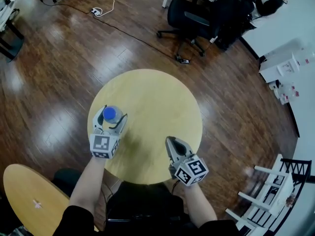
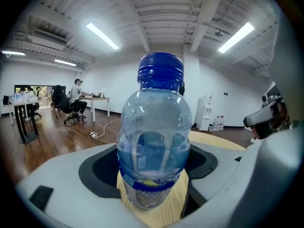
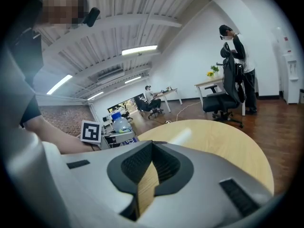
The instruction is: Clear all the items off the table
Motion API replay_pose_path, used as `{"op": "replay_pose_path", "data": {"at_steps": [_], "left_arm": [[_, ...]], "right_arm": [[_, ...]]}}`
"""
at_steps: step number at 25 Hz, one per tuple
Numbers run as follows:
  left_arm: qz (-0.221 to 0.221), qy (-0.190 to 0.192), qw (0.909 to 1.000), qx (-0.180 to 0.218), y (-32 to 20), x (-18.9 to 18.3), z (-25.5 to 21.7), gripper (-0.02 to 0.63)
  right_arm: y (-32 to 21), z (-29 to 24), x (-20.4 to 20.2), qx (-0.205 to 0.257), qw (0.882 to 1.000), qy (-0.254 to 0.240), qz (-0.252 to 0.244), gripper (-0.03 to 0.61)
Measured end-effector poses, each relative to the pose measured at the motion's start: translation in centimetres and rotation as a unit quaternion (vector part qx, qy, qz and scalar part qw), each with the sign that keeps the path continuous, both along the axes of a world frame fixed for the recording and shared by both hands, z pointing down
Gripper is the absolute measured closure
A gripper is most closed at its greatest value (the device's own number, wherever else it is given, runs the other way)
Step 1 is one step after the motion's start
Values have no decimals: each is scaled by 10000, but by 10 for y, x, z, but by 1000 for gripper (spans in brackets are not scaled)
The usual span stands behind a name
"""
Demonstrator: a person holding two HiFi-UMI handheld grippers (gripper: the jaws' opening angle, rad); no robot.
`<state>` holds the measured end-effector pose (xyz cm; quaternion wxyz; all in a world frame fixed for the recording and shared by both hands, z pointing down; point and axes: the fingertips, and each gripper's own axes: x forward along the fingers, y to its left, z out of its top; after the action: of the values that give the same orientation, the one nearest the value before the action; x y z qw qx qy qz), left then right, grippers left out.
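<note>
A clear water bottle (image 1: 111, 114) with a blue cap stands upright near the left edge of the round wooden table (image 1: 157, 97). My left gripper (image 1: 111, 113) is open, one jaw on each side of it. In the left gripper view the bottle (image 2: 154, 141) fills the middle and rests on the wood, with the left gripper (image 2: 152, 175) wide around its base. I cannot see the pads pressing on it. My right gripper (image 1: 172, 141) hovers low over the table's near right part, shut, with nothing in it. The right gripper view shows the right gripper (image 3: 151, 148) as a narrow slit and the bottle (image 3: 121, 124) far left.
A second round table (image 1: 29, 191) is at the lower left. Black office chairs (image 1: 189, 16) stand on the wood floor beyond the table, and a white chair (image 1: 261, 200) at the lower right. A person (image 3: 235, 65) stands by a chair in the distance.
</note>
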<state>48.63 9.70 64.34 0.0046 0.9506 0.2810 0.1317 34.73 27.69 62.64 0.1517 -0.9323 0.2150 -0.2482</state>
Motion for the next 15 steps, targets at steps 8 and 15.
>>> {"op": "replay_pose_path", "data": {"at_steps": [8,15], "left_arm": [[-309,149,9994,41,-15,-15,-15,229],[-731,287,9969,48,-34,-37,-52,229]], "right_arm": [[1,-23,-3,-8,9989,437,-174,575],[18,-49,-7,127,9967,764,-248,575]]}}
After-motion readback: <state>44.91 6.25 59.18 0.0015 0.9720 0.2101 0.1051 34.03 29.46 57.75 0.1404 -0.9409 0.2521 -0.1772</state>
